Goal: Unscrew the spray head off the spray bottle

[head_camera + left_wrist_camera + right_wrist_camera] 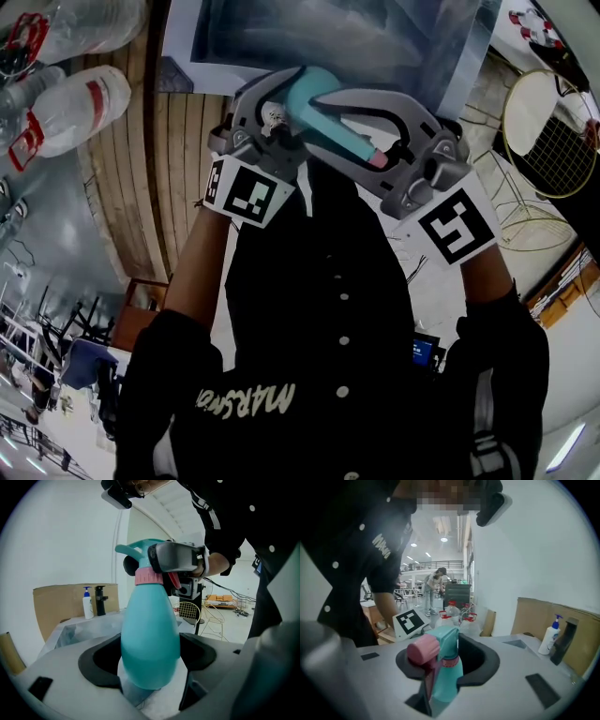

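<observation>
Bright, even indoor light, with ceiling lamps glowing in the far hall. Both gripper views curve strongly and go black at their rims. The nearest surfaces look soft and slightly blurred.

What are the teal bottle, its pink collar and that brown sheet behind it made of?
Spray bottle: looks like opaque teal plastic, smooth and softly glossy, with an even moulded curve.
Pink collar: probably a harder plastic, matte, with what look like fine ribs round it.
Brown sheet: seems to be cardboard, dull and flat, with a plain cut edge.
</observation>
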`<state>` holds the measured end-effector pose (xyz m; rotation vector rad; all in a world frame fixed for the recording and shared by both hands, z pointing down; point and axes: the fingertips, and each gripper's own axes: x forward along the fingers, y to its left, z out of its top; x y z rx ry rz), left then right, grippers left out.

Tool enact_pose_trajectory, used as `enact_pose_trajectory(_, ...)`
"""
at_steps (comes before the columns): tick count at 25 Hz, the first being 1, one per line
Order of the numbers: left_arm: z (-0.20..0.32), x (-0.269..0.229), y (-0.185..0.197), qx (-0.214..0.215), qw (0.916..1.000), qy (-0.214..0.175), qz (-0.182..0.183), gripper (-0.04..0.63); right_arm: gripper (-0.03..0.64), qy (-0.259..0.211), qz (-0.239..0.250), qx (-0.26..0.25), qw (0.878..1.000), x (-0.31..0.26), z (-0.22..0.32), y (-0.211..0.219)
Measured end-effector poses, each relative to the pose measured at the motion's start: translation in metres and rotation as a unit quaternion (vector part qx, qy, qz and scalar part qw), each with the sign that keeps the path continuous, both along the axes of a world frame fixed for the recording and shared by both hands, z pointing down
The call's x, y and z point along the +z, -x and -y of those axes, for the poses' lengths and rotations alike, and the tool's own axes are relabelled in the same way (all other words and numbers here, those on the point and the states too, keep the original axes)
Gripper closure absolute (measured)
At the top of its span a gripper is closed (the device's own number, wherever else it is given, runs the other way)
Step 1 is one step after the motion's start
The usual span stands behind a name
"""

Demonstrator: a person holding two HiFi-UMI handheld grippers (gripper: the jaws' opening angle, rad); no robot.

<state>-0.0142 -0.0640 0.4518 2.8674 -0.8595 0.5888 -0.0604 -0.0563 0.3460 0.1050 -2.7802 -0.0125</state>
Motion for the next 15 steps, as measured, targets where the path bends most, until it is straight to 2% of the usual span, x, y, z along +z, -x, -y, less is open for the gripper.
enact_pose_trajectory(4, 0.000, 0.003, -0.001, 0.005, 1.0000, 0.004, -0.004, 0.201, 0.468, 0.008, 0.028, -0.089, 0.996, 0.000, -0.002, 0.000)
enact_pose_trajectory(7, -0.001, 0.000, -0.005, 0.002, 1.0000, 0.005, -0.001, 0.201, 0.463, 0.018, 0.028, -0.096, 0.995, -0.002, -0.002, -0.005)
enact_pose_trajectory(12, -0.001, -0.003, -0.005, -0.002, 1.0000, 0.005, 0.001, 0.201, 0.438, 0.017, -0.010, -0.021, 1.000, -0.002, 0.001, -0.010)
enact_pose_trajectory(15, -0.002, -0.003, -0.002, -0.004, 1.0000, 0.006, 0.002, 0.201, 0.405, 0.029, -0.009, 0.073, 0.997, -0.008, 0.011, -0.023)
